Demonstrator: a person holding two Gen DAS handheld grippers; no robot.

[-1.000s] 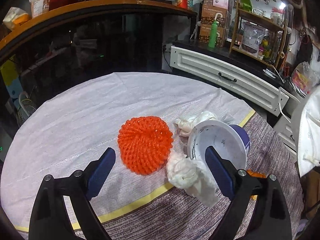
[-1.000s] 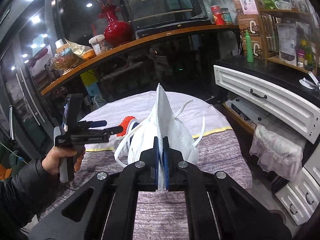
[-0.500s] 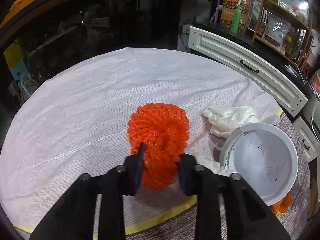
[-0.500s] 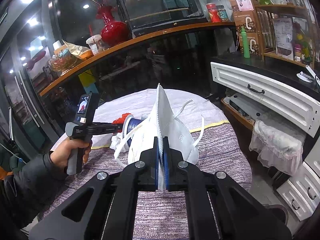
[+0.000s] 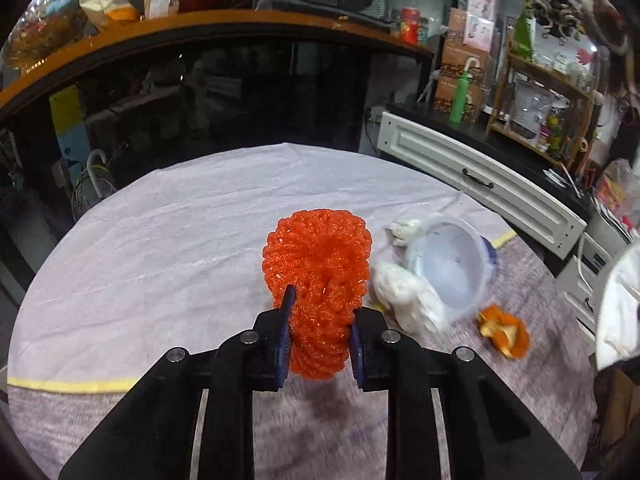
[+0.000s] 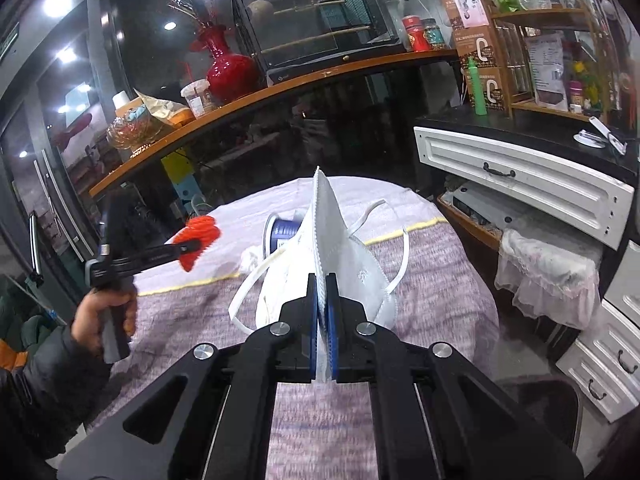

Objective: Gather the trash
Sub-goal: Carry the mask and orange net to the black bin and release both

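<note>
Your left claw point(image 5: 318, 328) was clenched on the orange foam fruit-net sleeve point(image 5: 318, 280), its blue pads pressing the sleeve's near end from both sides. The sleeve stood out straight ahead of the claw, its long axis running along the fingers and away from you, with the far, wider end flaring above the round desk point(image 5: 160, 240) under its pale cloth. In the right wrist view the sleeve point(image 6: 200, 236) appeared to hang clear of the cloth, carried off the surface.

Your right claw point(image 6: 323, 320) was shut tight on the folded white face mask point(image 6: 336, 248), which rose upright from between the pads with its ear loops trailing down either side.

The rest of the rubbish lay to the right of the sleeve and nearer your left claw than your right: the tipped white plastic cup with a blue outside point(image 5: 450, 264), crumpled white tissues point(image 5: 404, 292) touching its rim, and a scrap of orange peel point(image 5: 502, 332) just beside them. No bin showed clearly in either view, so the direction you needed to carry both loads could not be told.
</note>
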